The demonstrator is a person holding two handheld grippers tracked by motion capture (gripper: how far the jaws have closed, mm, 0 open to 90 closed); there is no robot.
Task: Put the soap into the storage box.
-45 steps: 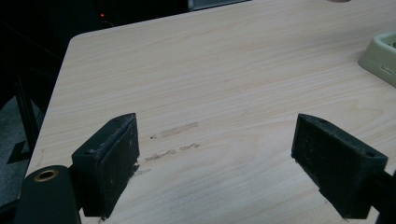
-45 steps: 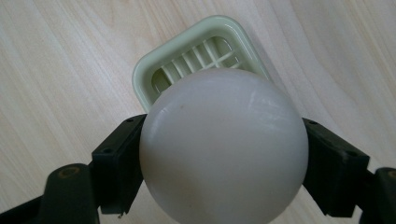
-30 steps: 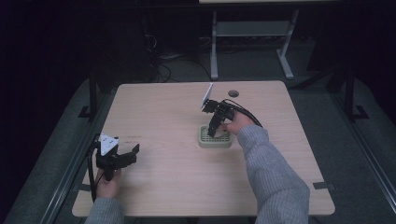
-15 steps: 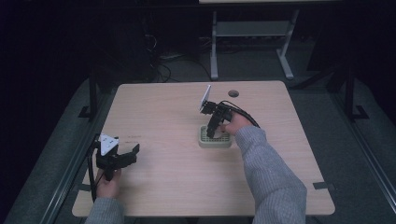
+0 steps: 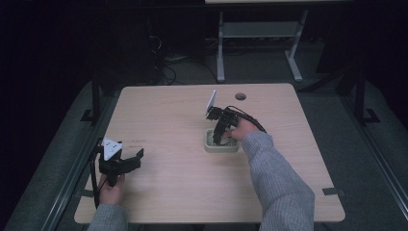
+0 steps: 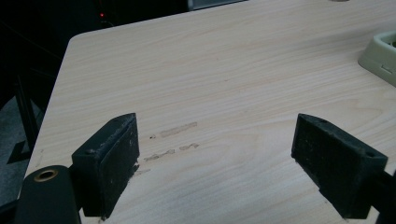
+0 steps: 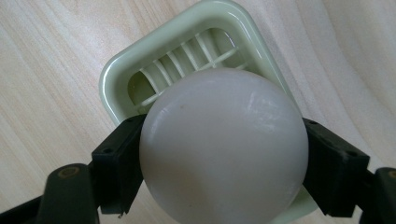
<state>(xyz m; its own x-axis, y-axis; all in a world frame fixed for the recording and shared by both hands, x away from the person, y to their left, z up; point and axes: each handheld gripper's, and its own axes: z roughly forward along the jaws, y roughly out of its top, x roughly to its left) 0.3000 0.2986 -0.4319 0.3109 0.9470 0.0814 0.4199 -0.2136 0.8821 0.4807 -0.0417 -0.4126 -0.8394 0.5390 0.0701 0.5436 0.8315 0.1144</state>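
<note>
White ball (image 7: 223, 149) is clamped by right gripper (image 7: 223, 154) over green tray (image 7: 122, 70). Judged light, smooth, slippery; best gripped at widest girth. Left gripper (image 6: 215, 163) is spread, empty.

Since 1 second ago, the right gripper (image 5: 219, 137) has sunk from above the pale green tray (image 5: 211, 147) down to its rim, tipping steeper, and the person's right hand (image 5: 239, 129) and sleeve (image 5: 274, 178) have slid slightly left with it.
</note>
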